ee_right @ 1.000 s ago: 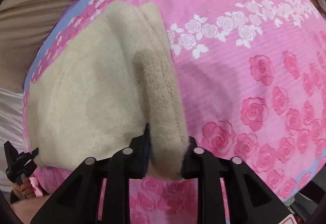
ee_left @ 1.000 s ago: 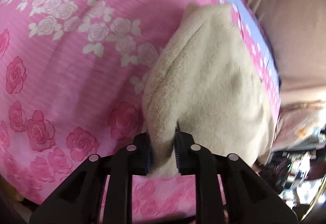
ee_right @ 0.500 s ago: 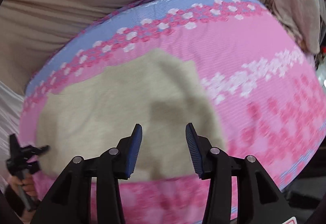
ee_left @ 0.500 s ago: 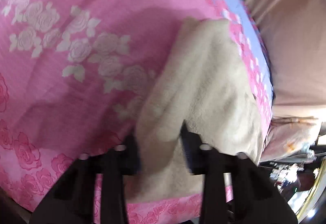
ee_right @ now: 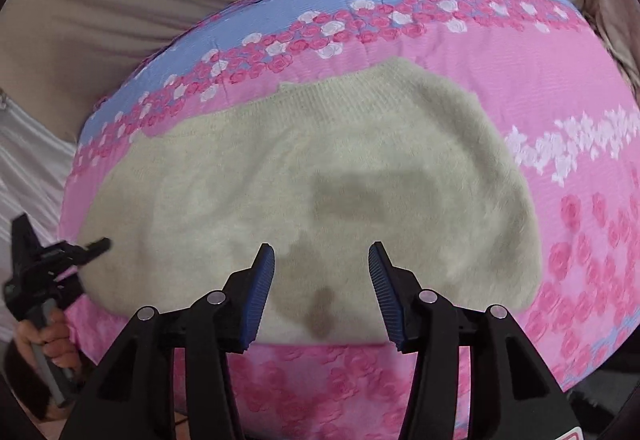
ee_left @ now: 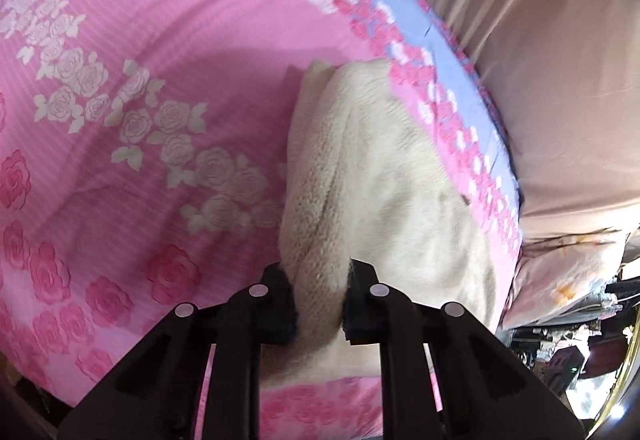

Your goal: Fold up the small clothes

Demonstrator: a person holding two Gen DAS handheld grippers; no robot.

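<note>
A: In the left wrist view, the left gripper point(ee_left: 318, 298) is covering the near edge of the cream garment point(ee_left: 384, 199); the fold between its fingers is hiding the pad faces.

B: In the right wrist view, the right gripper point(ee_right: 321, 294) is masking the garment's near hem, and its shadow is darkening the fleece.

A: The clutter point(ee_left: 568, 356) at the lower right of the left wrist view is appearing too small and blurred to identify.

B: The picture's edge is cutting off the hand point(ee_right: 48, 340) on the handle, and the pink bedsheet point(ee_right: 580, 240) is blurring toward the right rim.
</note>
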